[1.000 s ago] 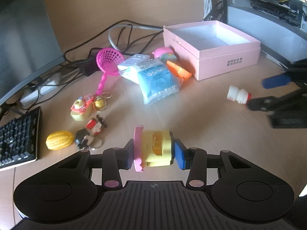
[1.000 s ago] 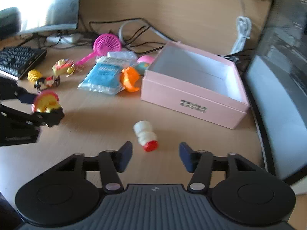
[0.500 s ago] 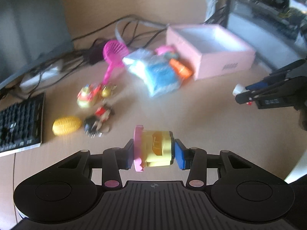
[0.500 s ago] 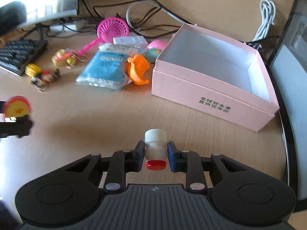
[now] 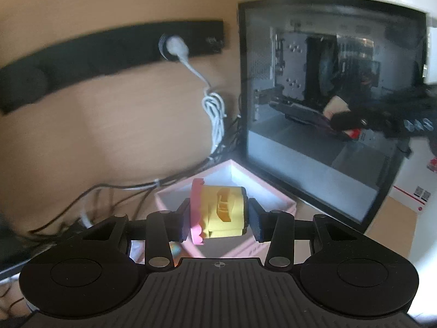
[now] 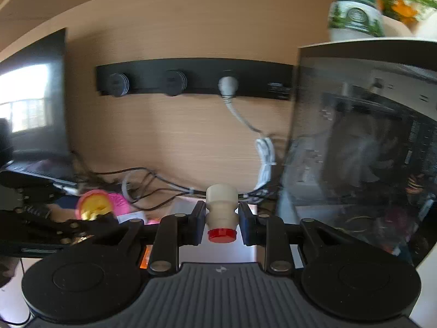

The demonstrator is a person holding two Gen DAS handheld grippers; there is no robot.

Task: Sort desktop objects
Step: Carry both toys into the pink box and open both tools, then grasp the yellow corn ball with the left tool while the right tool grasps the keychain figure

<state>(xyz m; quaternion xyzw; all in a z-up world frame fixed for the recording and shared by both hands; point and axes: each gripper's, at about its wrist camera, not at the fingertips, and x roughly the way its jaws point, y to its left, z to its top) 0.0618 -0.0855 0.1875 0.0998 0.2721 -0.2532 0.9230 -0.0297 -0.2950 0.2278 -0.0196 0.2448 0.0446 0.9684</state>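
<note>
My left gripper (image 5: pixel 218 216) is shut on a yellow toy with a pink frilled end (image 5: pixel 218 211) and holds it in the air just in front of the open pink box (image 5: pixel 275 194). My right gripper (image 6: pixel 221 222) is shut on a small white bottle with a red cap (image 6: pixel 221 213), also raised, with the box's white inside (image 6: pixel 218 251) below it. The left gripper with its toy (image 6: pixel 94 207) shows at the left of the right wrist view. The right gripper (image 5: pixel 382 120) shows blurred at the right of the left wrist view.
A glass-sided computer case (image 5: pixel 327 104) stands right of the box. A black socket strip (image 6: pixel 191 78) with a white plug and bundled cable (image 6: pixel 265 161) is on the wooden back wall. Dark cables (image 5: pixel 109 191) lie behind the box. A monitor (image 6: pixel 32 104) stands at the left.
Both grippers have lifted and tilted up, so the views now look at the back wall instead of the desktop. The left gripper has moved up to the pink box. Both still hold their objects.
</note>
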